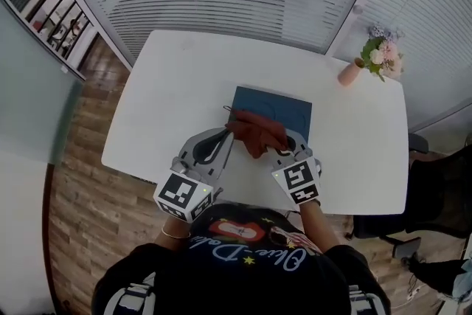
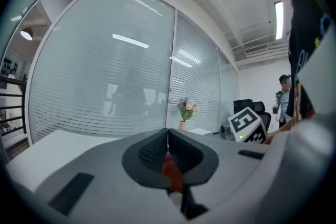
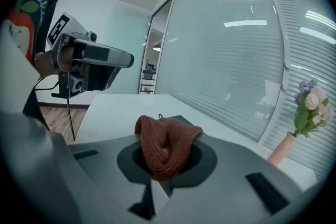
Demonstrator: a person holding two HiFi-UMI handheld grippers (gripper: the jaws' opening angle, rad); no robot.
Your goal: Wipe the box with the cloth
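Note:
A flat dark blue box [image 1: 274, 111] lies in the middle of the white table [image 1: 162, 85]. A rust-red knitted cloth [image 1: 256, 130] hangs bunched over the box's near edge, held from both sides. My left gripper [image 1: 229, 132] is shut on the cloth's left end; in the left gripper view a strip of the cloth [image 2: 172, 171] shows between the closed jaws. My right gripper [image 1: 282, 149] is shut on the right end, and the cloth [image 3: 164, 143] bulges out of its jaws. Only a sliver of the box [image 3: 184, 120] shows behind it.
A pink vase of flowers [image 1: 377, 59] stands at the table's far right corner. Glass walls with blinds run behind the table. A dark office chair [image 1: 435, 188] sits off the right edge. A person [image 2: 284, 96] stands in the background of the left gripper view.

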